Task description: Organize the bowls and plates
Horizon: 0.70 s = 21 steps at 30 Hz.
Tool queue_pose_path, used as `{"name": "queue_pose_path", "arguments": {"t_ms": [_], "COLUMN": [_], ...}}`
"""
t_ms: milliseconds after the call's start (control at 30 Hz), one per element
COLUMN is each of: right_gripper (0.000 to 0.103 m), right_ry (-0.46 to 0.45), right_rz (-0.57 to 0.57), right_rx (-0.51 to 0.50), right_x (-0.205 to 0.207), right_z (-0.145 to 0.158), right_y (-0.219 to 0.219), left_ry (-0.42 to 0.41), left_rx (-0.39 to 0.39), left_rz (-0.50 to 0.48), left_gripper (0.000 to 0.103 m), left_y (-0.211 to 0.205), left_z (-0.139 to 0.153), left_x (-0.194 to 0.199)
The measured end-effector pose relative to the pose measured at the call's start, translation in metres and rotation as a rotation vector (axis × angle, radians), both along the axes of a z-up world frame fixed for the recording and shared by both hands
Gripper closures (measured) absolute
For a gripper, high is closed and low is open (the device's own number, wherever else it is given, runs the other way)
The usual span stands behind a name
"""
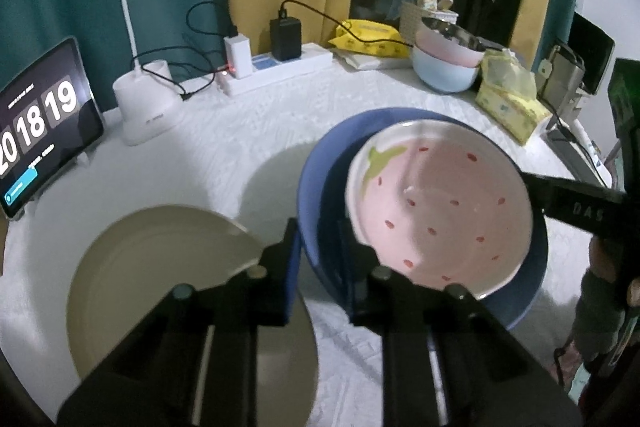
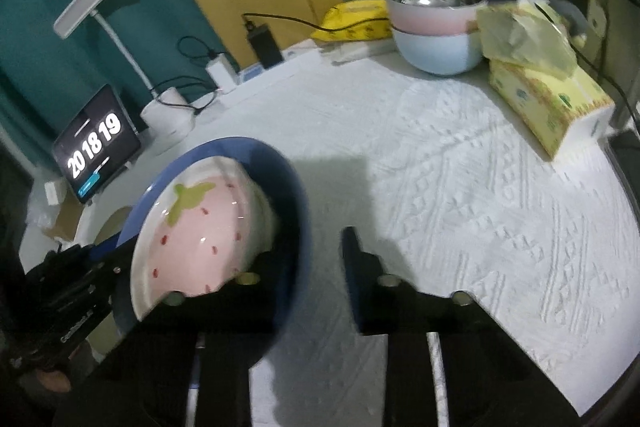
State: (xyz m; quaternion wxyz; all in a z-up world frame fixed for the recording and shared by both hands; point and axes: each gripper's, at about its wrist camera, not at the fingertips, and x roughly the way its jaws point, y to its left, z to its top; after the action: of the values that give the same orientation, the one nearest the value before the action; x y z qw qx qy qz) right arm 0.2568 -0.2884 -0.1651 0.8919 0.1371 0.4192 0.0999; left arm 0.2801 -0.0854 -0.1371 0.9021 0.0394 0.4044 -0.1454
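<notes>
Above the white table (image 2: 460, 167), the left gripper (image 1: 320, 247) pinches the near rim of the blue bowl (image 1: 316, 163). Inside it sits the pink strawberry bowl (image 1: 440, 203). The right gripper (image 2: 308, 263) is open, its left finger inside the blue bowl.

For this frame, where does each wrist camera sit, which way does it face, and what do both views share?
Left wrist: sits on the left gripper, facing the table's back edge; its fingers clamp the blue plate carrying the strawberry bowl; right gripper and a gloved hand at right.
Right wrist: sits on the right gripper, fingers apart, facing the white tablecloth; left gripper at lower left.
Shared: blue plate, strawberry bowl, clock tablet, stacked bowls.
</notes>
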Motion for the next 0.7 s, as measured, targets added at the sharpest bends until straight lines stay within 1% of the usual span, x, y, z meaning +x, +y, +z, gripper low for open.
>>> {"name": "queue_pose_path", "arguments": {"t_ms": [33, 100, 200, 400, 500, 700], "right_gripper": [0.093, 0.093, 0.093, 0.093, 0.093, 0.093], "right_ry": [-0.003, -0.010, -0.010, -0.010, -0.015, -0.030], "right_rz": [0.004, 0.000, -0.011, -0.019, -0.022, -0.029], "right_rx": [-0.002, -0.012, 0.000, -0.020, -0.026, -0.032], "right_x": [0.000, 0.000, 0.000, -0.004, -0.006, -0.009], "right_z": [0.001, 0.004, 0.004, 0.006, 0.010, 0.017], "right_y": [0.003, 0.008, 0.008, 0.009, 0.011, 0.010], "left_ry": [0.000, -0.002, -0.012, -0.018, -0.028, -0.053], "left_rx": [0.001, -0.008, 0.002, 0.000, 0.017, -0.001], "left_rz": [0.004, 0.012, 0.004, -0.001, -0.004, -0.008], "left_gripper": [0.087, 0.087, 0.088, 0.088, 0.088, 0.088], "left_y": [0.000, 0.002, -0.001, 0.000, -0.001, 0.000], "left_z": [0.000, 0.000, 0.001, 0.002, 0.003, 0.012], "left_x": [0.000, -0.001, -0.004, -0.007, -0.010, -0.016]}}
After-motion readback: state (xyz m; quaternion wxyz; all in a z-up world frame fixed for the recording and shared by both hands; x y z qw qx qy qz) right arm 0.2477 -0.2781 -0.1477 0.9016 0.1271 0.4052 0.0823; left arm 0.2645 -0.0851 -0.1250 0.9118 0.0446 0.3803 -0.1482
